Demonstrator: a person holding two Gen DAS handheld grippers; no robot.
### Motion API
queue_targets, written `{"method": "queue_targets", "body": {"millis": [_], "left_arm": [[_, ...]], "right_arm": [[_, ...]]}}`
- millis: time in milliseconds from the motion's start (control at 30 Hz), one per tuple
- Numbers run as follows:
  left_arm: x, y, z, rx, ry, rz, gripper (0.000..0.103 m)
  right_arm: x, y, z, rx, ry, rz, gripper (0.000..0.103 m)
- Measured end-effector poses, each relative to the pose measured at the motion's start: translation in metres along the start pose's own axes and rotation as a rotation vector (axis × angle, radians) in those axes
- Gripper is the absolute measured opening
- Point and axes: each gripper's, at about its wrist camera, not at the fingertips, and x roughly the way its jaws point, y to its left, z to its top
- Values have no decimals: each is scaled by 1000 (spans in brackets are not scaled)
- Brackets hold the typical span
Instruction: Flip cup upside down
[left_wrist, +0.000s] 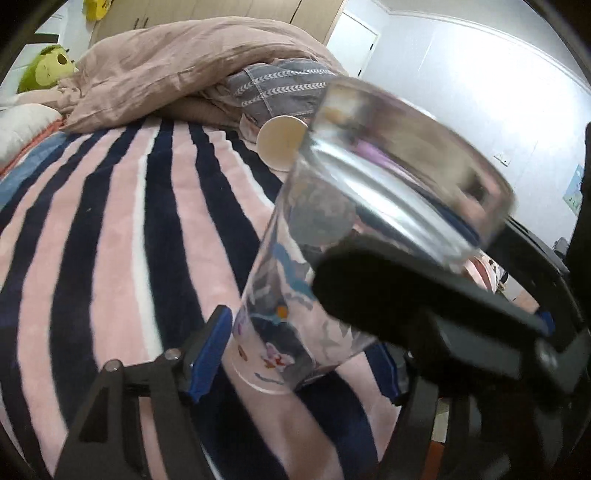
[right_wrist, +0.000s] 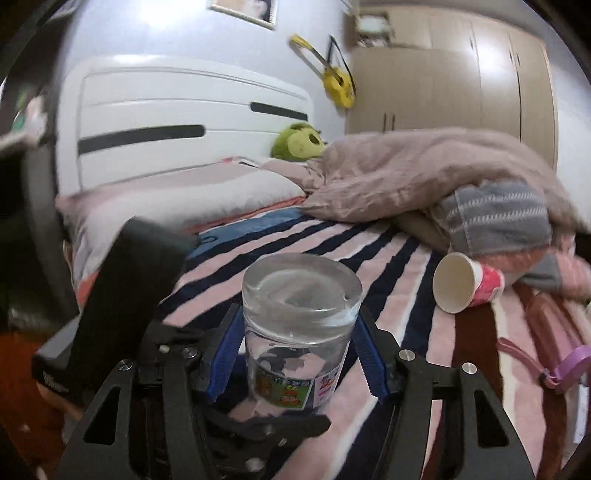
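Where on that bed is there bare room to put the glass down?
The striped blanket lies bare between the glass cup and the pillow, left of the paper cup. It is crowded to the right: the paper cup lies on its side against the heaped duvet, and a purple strap trails nearer the edge.

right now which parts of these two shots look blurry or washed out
Left wrist view: the glass cup is smeared by motion blur, worst at its thick base, and the dark gripper body across it is soft too; the striped blanket stays fairly sharp. Right wrist view: the cup is crisper, the left edge streaks, and glare washes out the wall above the headboard.
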Motion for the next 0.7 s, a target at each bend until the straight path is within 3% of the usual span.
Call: {"method": "queue_targets", "body": {"millis": [200,367,467,567,700], "left_arm": [[-1,3,-3,-47,10,-19,68],[-5,5,-4,-64,15,-30,74],[-4,4,-3,-70,22,-49,83],[-6,0,-1,-52,24,-61,84],[-9,-5,0,-37,17,-56,86]], "right_arm": [[-6,4,-3,25,5,-19,55],[-7,2,-3,36,15,-12,55],[-9,-4,-1,86,17,28,56],[-6,-17,0,160,21,105,61],[-5,-26,2,209,24,131,65]]}}
